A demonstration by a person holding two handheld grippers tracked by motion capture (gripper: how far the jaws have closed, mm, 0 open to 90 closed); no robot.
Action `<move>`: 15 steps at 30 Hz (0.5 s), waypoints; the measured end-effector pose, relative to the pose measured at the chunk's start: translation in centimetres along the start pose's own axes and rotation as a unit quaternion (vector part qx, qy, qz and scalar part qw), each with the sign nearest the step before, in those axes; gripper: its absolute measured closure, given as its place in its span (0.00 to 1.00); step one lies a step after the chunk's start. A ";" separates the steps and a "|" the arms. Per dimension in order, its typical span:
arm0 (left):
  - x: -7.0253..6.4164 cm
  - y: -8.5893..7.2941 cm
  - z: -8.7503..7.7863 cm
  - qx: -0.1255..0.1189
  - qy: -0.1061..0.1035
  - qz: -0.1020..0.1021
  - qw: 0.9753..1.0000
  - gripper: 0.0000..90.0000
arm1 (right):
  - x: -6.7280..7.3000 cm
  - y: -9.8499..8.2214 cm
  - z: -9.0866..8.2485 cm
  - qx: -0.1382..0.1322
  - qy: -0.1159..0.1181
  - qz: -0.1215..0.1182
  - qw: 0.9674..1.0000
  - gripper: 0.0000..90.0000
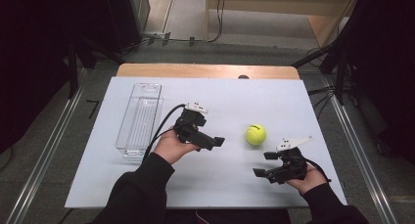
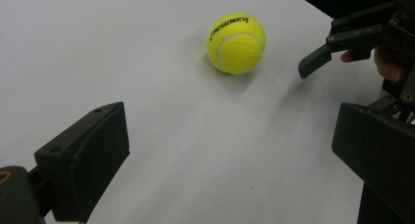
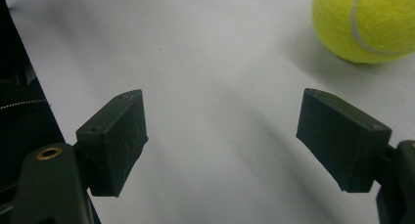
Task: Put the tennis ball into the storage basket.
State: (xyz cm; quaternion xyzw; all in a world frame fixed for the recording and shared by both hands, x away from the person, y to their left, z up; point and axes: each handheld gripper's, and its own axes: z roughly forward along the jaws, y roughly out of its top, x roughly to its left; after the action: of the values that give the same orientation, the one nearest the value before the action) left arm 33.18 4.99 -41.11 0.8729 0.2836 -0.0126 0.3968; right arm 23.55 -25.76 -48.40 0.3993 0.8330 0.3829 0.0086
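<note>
Nearest the person, the right gripper (image 1: 268, 164) hovers low over the table (image 1: 147, 185) with its jaws spread wide and nothing between them. In the right gripper view the ball (image 3: 364, 23) lies ahead and off to one side of the gap, not lined up with it. Farther in, the left gripper (image 1: 215, 142) is held above the table's middle, jaws also wide apart and empty, pointing toward the ball (image 1: 256, 134). The ball rests on the bare table between the two grippers, near the right one and touched by neither. Beyond the left hand (image 1: 171, 146), a clear bin (image 1: 139, 121) lies along the table's left part, seemingly empty.

By my reading, the step in hand is the approach to the ball, before any grasp. Next, one gripper needs to swing until the ball sits centred between its jaws, drop to mid-height, then close gently, since a round ball may roll off a glancing touch.
</note>
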 end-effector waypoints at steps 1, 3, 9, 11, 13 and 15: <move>-0.1 0.3 0.3 -0.001 -0.004 0.000 1.000 0.01 | 0.0 0.0 0.0 0.000 0.000 0.000 1.000 0.19; -0.1 0.5 0.5 -0.001 -0.005 0.001 1.000 0.01 | 0.0 0.0 0.0 0.000 -0.001 0.000 1.000 0.19; -0.1 1.2 1.5 0.005 0.002 0.010 1.000 0.01 | 0.0 0.0 0.0 0.000 0.000 0.000 1.000 0.19; 0.0 1.3 1.6 0.006 0.001 0.012 1.000 0.01 | 0.0 0.0 0.0 0.000 0.000 0.000 1.000 0.19; 0.1 1.6 2.1 0.004 -0.002 0.008 1.000 0.01 | 0.0 0.0 0.0 0.000 -0.001 0.000 1.000 0.19; 0.2 1.9 2.3 0.003 -0.007 0.006 1.000 0.01 | 0.0 0.0 -0.1 0.000 -0.002 0.001 1.000 0.19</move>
State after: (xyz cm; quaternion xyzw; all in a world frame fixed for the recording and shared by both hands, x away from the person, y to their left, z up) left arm 34.74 2.47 -41.46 0.8755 0.2757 -0.0166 0.3965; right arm 23.55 -25.81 -48.35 0.4012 0.8324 0.3821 0.0097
